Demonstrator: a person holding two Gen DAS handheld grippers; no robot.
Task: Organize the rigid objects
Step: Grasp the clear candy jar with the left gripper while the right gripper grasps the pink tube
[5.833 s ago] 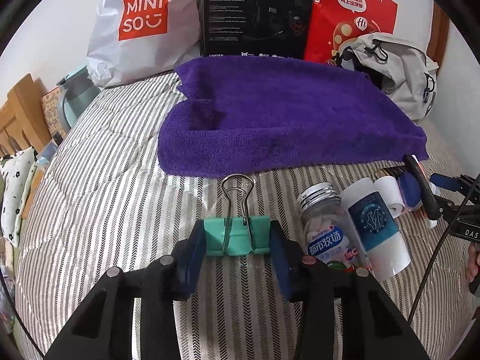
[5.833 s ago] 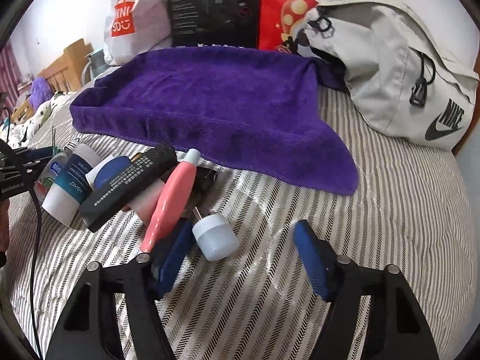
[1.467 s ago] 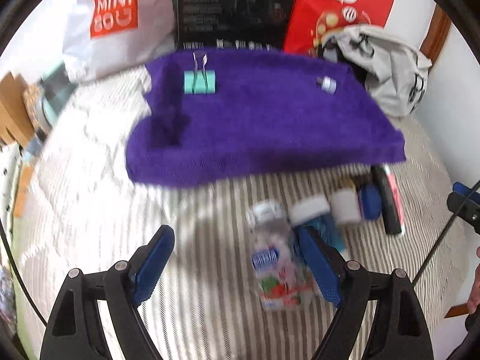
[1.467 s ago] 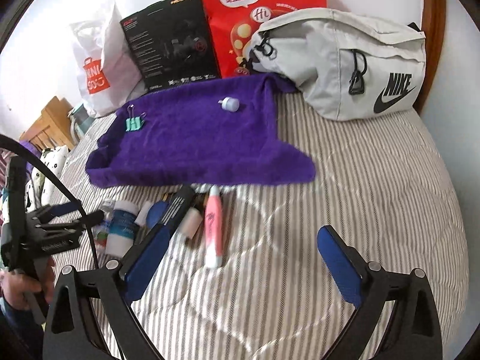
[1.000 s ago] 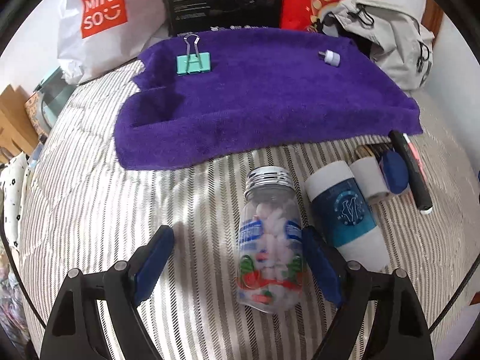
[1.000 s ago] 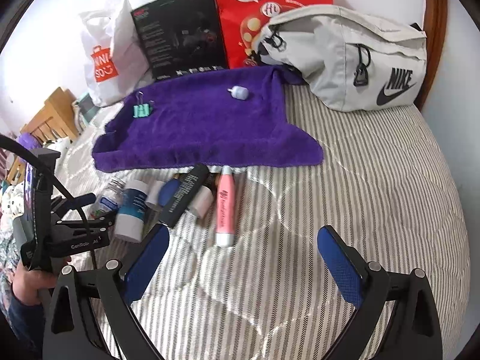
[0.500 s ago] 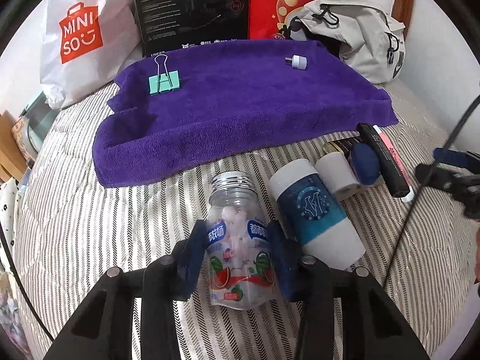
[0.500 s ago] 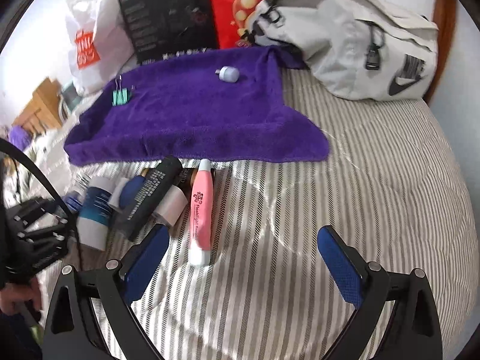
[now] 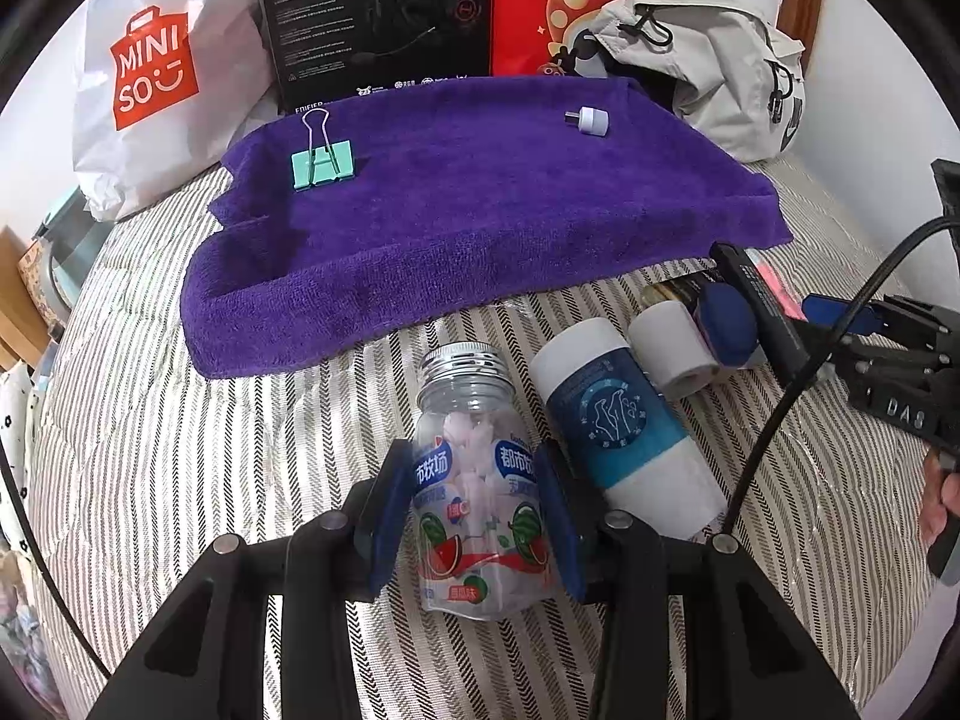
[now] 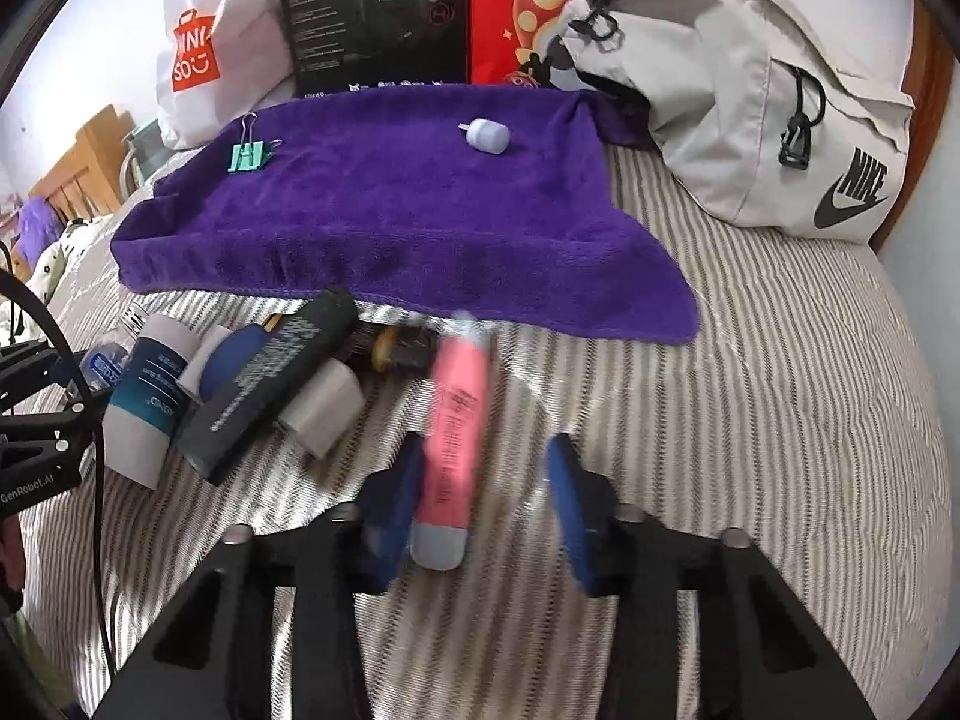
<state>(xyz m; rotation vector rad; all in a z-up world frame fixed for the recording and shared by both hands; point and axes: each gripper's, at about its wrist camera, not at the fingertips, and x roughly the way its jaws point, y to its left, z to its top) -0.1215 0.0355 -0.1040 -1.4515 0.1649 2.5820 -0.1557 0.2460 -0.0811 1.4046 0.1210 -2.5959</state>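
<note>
A: Left wrist view: left gripper clamped on the candy bottle, pads touching both sides, bottle lying on the striped bedding just short of the purple towel.

B: Right wrist view only: right gripper straddles the pink tube, left pad touching, a gap on the right; blurred, so grip uncertain.

A: Binder clip and small white cap sit well apart on the towel.

B: Towel middle bare; open bedding right of the tube.
</note>
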